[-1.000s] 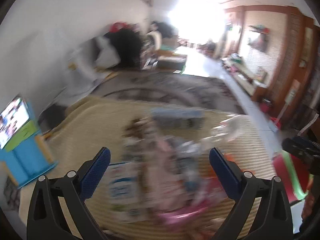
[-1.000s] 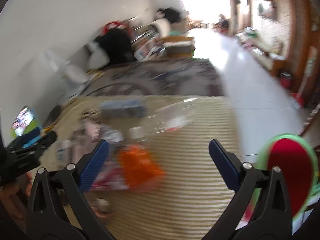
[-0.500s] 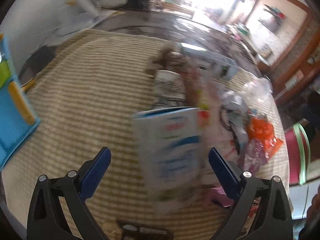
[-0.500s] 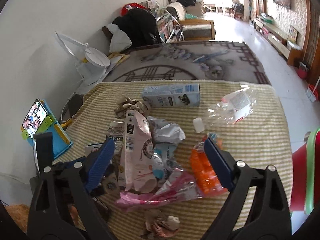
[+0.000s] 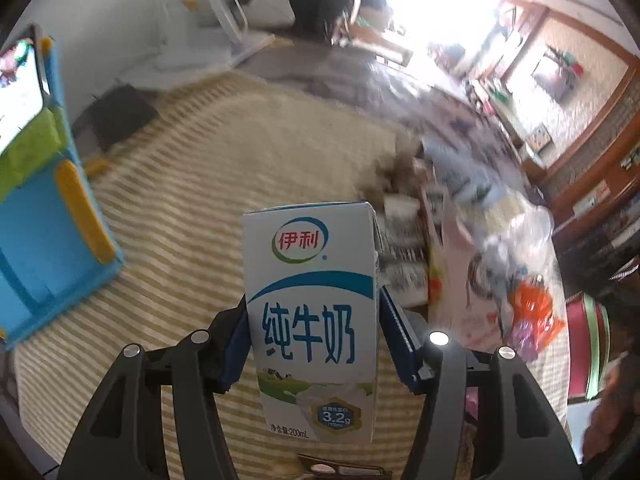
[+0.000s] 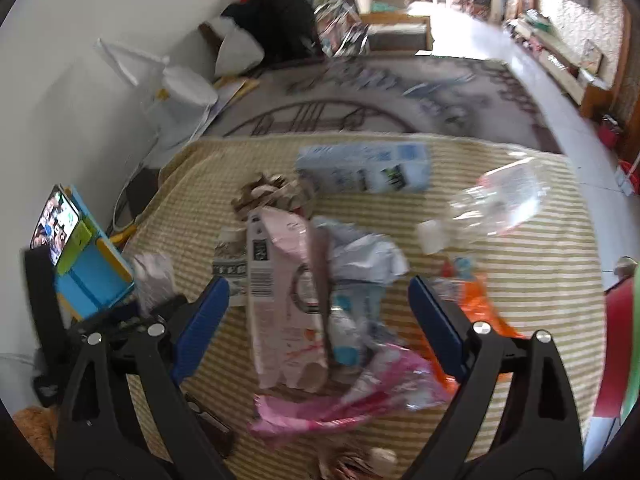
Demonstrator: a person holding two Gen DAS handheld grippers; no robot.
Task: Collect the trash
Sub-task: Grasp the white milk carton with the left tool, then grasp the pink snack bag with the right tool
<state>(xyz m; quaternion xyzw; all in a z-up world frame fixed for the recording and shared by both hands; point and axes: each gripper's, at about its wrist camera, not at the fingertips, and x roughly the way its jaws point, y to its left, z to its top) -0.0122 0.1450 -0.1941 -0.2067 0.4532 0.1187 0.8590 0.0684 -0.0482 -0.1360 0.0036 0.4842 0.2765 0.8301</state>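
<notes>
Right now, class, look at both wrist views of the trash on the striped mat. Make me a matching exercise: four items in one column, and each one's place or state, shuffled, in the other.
Items
1. milk carton
2. clear plastic bottle
3. pink pouch
4. orange wrapper

Places or states
A. lying between the open pads of the right hand-held gripper
B. lying beside the right hand-held gripper's right pad
C. clamped upright in the left hand-held gripper, whose jaws have just been closing
D. lying crushed at the mat's far right

Pairs: 1-C, 2-D, 3-A, 4-B
</notes>
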